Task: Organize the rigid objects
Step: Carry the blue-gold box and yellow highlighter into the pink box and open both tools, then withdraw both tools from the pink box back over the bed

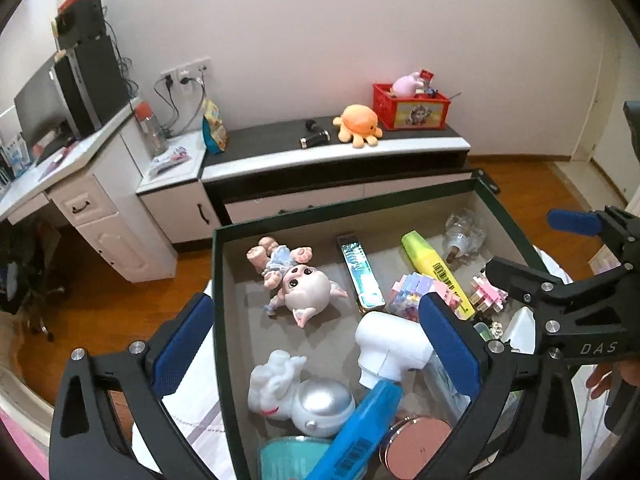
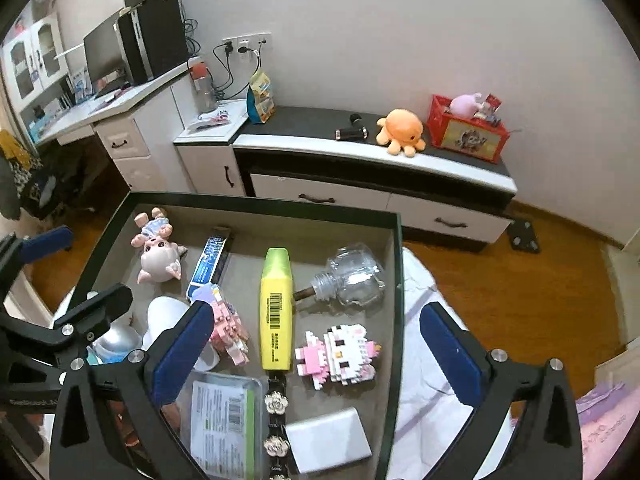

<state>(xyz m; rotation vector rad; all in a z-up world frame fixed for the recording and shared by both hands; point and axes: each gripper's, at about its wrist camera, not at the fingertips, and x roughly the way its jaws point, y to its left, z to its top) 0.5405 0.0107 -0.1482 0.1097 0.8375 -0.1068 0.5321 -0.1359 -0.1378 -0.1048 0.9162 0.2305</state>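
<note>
A dark-rimmed box (image 1: 218, 280) (image 2: 260, 205) holds the rigid objects. In it lie a pig doll (image 1: 298, 280) (image 2: 158, 254), a toothpaste carton (image 1: 360, 276) (image 2: 208, 262), a yellow highlighter (image 1: 438, 268) (image 2: 276, 308), a glass bottle (image 1: 466, 232) (image 2: 354, 278), a pink-white block figure (image 2: 340, 354) and a white handheld device (image 1: 390, 348). My left gripper (image 1: 320, 344) (image 2: 68, 272) hangs open above the box's near left part, with nothing between its pads. My right gripper (image 2: 318, 354) (image 1: 548, 248) stands open over the right part, also empty.
Also in the box: a silver ball (image 1: 322, 404), a blue tube (image 1: 360, 432), a plastic case (image 2: 222, 420), a white block (image 2: 328, 438). The box rests on pale bedding (image 2: 424, 400). Beyond are a wood floor, a low cabinet (image 2: 360, 152) with an orange plush and red crate, and a desk.
</note>
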